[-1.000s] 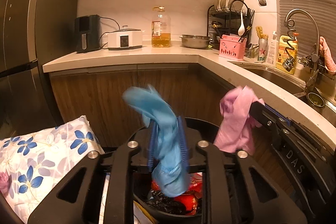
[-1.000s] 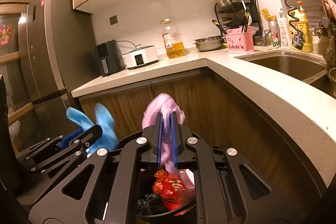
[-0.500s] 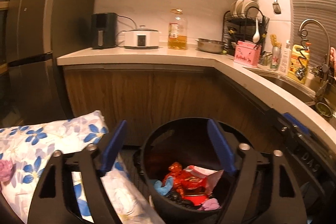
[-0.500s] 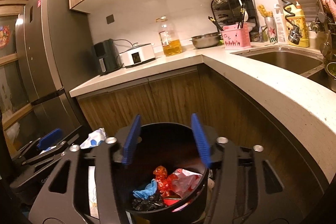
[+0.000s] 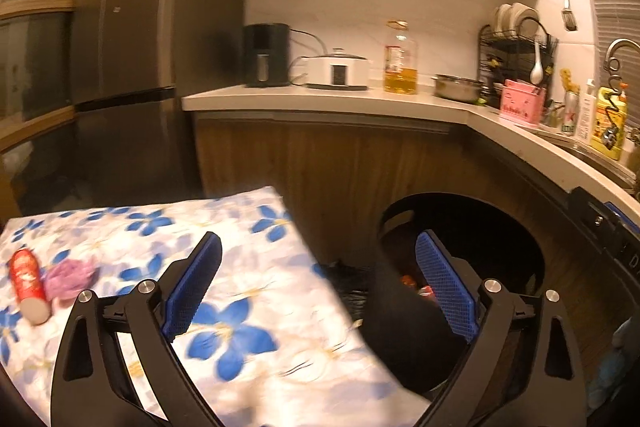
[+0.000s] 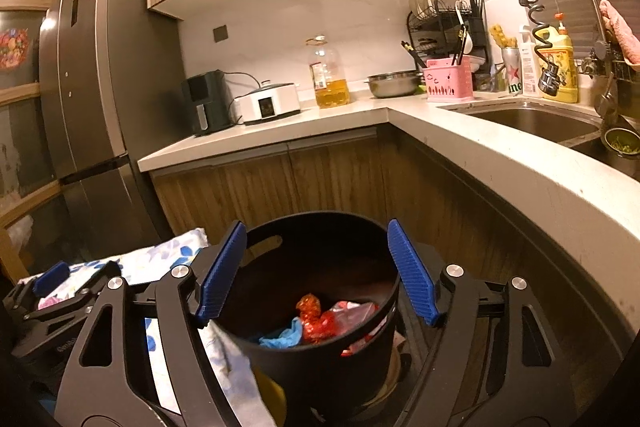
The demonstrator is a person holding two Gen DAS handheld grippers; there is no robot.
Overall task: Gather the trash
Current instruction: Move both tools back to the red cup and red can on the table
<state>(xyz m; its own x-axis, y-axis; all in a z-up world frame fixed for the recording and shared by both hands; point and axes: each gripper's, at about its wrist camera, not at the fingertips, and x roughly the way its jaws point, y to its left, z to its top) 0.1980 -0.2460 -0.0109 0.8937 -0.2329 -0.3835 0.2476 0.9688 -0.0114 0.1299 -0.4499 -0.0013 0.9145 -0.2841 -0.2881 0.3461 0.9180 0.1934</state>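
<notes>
1. Landmark for everything here is the black bin (image 6: 320, 307), a round dark tub on the floor, tucked into the corner of the wooden kitchen cabinets.
2. Right tool (image 6: 316, 271) hangs right over the bin's near rim, blue pads spread apart and spreading wider, nothing between them. So it's released, empty.
3. Down inside the bin there's a blue glove (image 6: 285, 335) lying next to a crinkly red wrapper (image 6: 316, 319), plus some pinkish plastic to the right of that. Can't make out the darker stuff at the bottom.
4. Left tool (image 5: 320, 287) is off to the left of the bin, over the edge of the floral cloth (image 5: 240, 267) that covers the surface beside it. Its jaws are opening as well, very wide, and there's nothing in them either.
5. Still out on the floral cloth, well to the left of the bin: a red can (image 5: 28, 285) lying on its side and a purple crumpled wad (image 5: 70, 275) touching it or just about, the blur makes it hard to say.
6. Behind the bin, up on the worktop (image 6: 280, 131), sits an oil bottle (image 6: 328, 75).
</notes>
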